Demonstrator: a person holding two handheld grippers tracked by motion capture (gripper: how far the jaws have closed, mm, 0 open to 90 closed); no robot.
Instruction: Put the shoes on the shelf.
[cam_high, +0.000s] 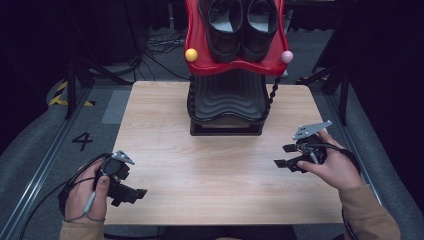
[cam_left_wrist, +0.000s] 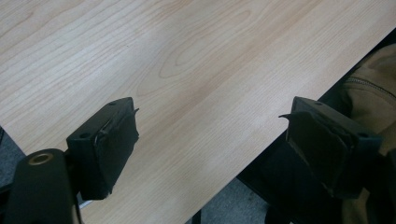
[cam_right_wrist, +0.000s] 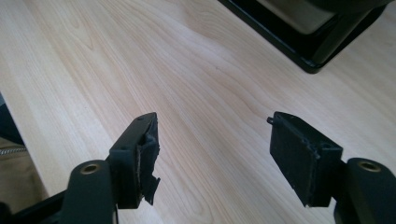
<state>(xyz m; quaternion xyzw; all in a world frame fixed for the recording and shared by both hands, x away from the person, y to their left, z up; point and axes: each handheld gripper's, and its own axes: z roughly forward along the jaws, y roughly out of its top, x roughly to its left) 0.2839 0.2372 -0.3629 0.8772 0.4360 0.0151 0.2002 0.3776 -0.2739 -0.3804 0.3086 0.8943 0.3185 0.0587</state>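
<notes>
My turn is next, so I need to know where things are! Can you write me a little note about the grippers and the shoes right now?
Left gripper: open, holding nothing, low over the near left part of the light wooden table.
Right gripper: open, holding nothing, over the table's right side.
Pair of black shoes: side by side on the glossy red top tray of the tiered rack, which stands at the table's far middle. The black ribbed shelf below looks bare.
Done: the shoes appear to be placed on the rack.
Left: probably nothing but checking; both hands are away from the rack.
</notes>
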